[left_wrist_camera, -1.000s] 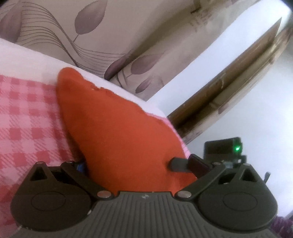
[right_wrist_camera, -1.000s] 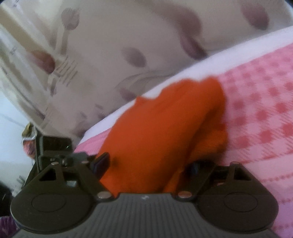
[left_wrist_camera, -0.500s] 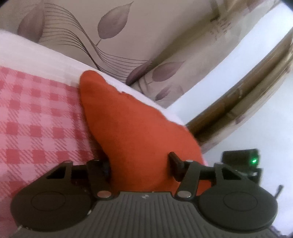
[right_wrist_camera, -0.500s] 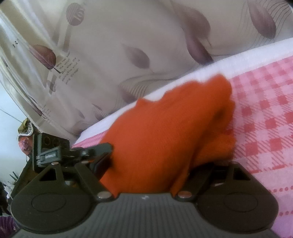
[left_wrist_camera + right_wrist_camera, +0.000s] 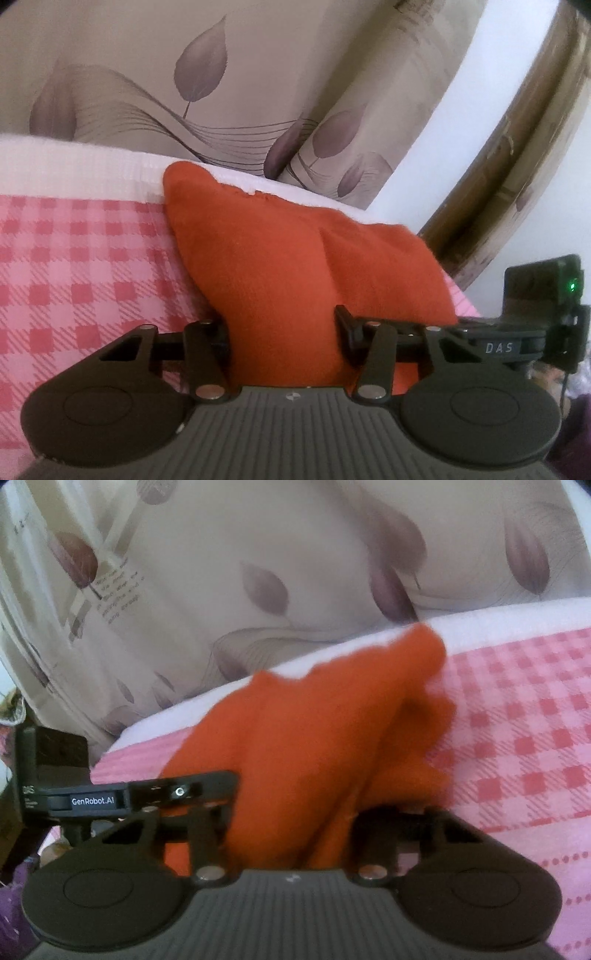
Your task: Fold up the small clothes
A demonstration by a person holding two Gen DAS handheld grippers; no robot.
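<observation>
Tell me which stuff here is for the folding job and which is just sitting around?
For the job:
- orange garment, bunched on the bed
- left gripper, jaws just closed onto it
- right gripper, jaws just closed onto it

Just there:
- pink checked bedsheet
- leaf-patterned curtain
- wooden frame

We note a pink-and-red checked bedcover (image 5: 74, 280) with a white border (image 5: 74, 166) along its far edge. Behind hangs a beige curtain (image 5: 229, 74) printed with mauve leaves; a brown wooden frame (image 5: 491, 177) stands beside a bright white wall (image 5: 461, 92).
</observation>
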